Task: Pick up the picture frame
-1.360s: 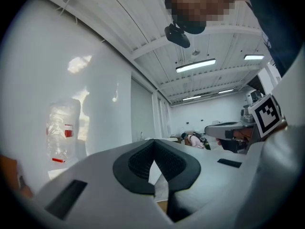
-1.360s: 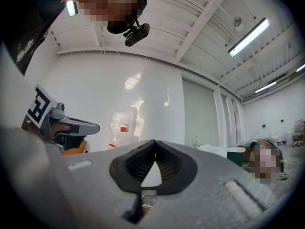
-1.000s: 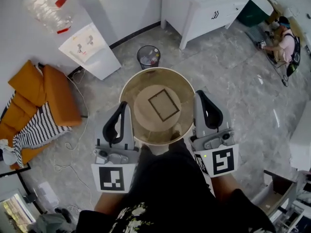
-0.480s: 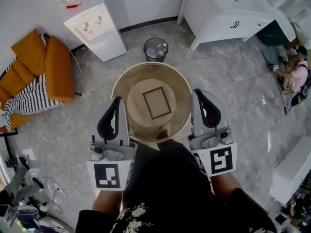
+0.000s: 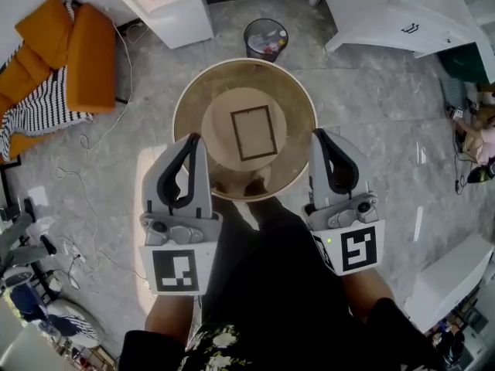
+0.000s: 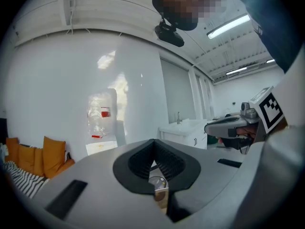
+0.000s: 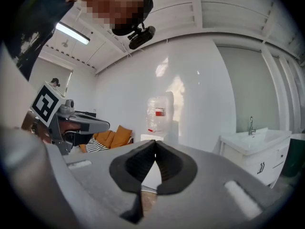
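Observation:
The picture frame (image 5: pixel 254 133) has a thin dark border. It lies flat on the wooden centre of a round glass-topped table (image 5: pixel 193 103) in the head view. My left gripper (image 5: pixel 193 139) sits at the table's near-left rim and my right gripper (image 5: pixel 319 134) at its near-right rim, both apart from the frame. In the left gripper view the left gripper (image 6: pixel 154 142) has its jaws pressed together with nothing in them. The right gripper (image 7: pixel 155 143) is likewise shut and empty in its own view. Each gripper view also catches the other gripper off to the side.
A wire waste bin (image 5: pixel 266 39) stands just beyond the table, next to a white water dispenser (image 5: pixel 162 2). An orange sofa (image 5: pixel 69 60) with a striped blanket is at the left. A white cabinet (image 5: pixel 402 14) is at the back right, and cables (image 5: pixel 77 184) trail on the floor.
Both grippers have sunk and tipped toward level, staying shut on either side of the table. The head camera has shifted, so the bin and dispenser slid toward the top of the picture.

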### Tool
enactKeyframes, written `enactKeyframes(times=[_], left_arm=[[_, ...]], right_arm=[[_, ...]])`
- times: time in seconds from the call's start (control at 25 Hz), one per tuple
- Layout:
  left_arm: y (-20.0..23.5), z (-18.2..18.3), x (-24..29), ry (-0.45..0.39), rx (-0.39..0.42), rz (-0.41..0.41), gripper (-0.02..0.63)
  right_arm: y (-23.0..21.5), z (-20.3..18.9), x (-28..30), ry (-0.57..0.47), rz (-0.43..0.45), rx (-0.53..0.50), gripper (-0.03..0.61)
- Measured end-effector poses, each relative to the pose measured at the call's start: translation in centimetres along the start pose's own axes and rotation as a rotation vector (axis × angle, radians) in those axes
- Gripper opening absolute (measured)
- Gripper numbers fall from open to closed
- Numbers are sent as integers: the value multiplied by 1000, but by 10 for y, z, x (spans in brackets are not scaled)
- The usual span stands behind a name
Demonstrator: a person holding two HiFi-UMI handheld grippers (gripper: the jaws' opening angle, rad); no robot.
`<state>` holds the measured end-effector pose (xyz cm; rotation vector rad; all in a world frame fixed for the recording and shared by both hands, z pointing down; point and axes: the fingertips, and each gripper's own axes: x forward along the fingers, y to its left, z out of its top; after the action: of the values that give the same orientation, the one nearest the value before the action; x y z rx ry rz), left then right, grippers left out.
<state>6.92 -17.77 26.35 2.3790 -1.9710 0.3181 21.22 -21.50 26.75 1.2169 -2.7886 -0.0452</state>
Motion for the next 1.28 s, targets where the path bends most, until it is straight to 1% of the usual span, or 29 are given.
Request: enactKeyframes(times=[0.12,0.2,0.28,0.48,0.68,0.84,0.88,0.92,1.08,1.28], left_arm=[[-1,-26,13,19,-38,11,14],[-3,-44,23,26,-49,12,15],[-6,-63,32,40,-55,6,15],[-15,-115,51,95,-67,-3,15],[-24,-168,68,158,-86,-8,20],[-29,-205,75,214,-120,-7,48],[-30,-213,76,227,-126,-12,53],[-31,-223,78,242,-130,-20,61],[-41,-263,84,312,-144,-54,77],[-47,-301,96,361,-156,-77,87]], right_arm=[[2,-27,7,39,43,8,-2],[6,-49,15,85,77,26,-2],[5,-72,20,119,92,48,-2],[-7,-133,29,182,52,94,-2],[-8,-190,39,241,47,160,0],[-9,-229,44,281,37,201,2],[-8,-238,47,291,38,217,39],[-7,-247,49,304,41,234,140],[-4,-284,55,356,43,248,146],[-6,-315,62,385,27,232,146]])
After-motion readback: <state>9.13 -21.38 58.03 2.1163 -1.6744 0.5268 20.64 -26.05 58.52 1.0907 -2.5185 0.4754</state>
